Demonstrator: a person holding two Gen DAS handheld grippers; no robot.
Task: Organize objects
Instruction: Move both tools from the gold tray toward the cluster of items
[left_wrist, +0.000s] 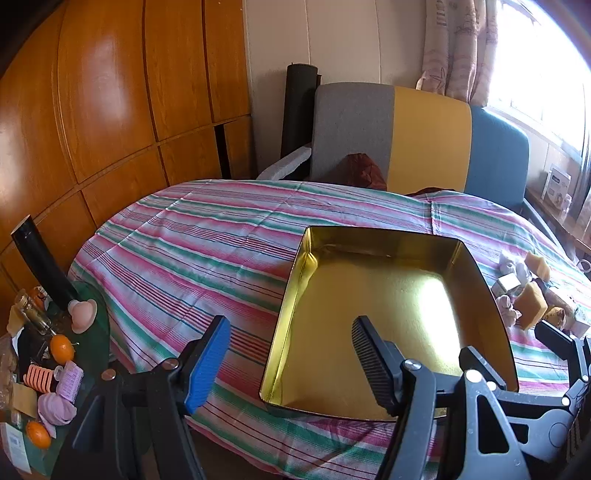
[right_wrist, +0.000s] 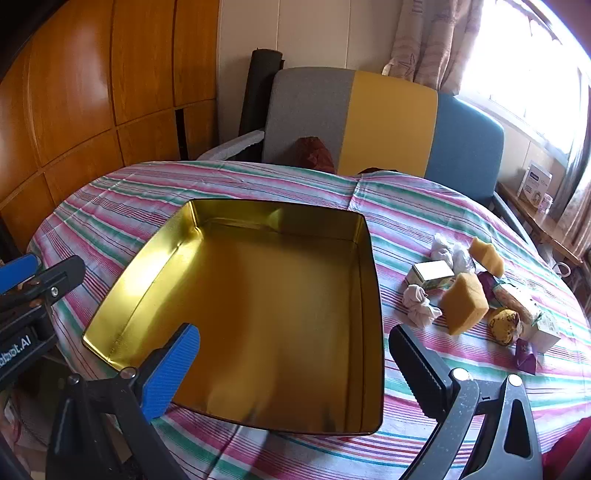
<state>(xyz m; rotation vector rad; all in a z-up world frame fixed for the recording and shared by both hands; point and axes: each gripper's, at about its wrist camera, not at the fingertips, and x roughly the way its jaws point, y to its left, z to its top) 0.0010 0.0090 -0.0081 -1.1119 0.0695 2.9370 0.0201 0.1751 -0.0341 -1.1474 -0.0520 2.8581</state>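
An empty gold metal tin (right_wrist: 258, 229) (left_wrist: 373, 240) sits on the striped tablecloth. To its right lies a pile of objects: two yellow sponges (right_wrist: 463, 302) (left_wrist: 530, 304), white balled socks (right_wrist: 419, 304), small boxes (right_wrist: 432, 273) and purple wrappers (right_wrist: 526, 356). My left gripper (left_wrist: 290, 363) hovers open over the tin's near-left corner, nothing between its fingers. My right gripper (right_wrist: 295, 369) hangs open over the tin's near edge, also empty. The left gripper (right_wrist: 40, 273) shows at the left edge of the right wrist view.
A grey, yellow and blue sofa (right_wrist: 388, 122) stands behind the table, with wooden wardrobe doors (left_wrist: 110, 110) at the left. A small side table (left_wrist: 92, 332) at lower left holds oranges (left_wrist: 61, 349), a black tube, pink rollers and socks. A window shelf (right_wrist: 535, 218) lies at right.
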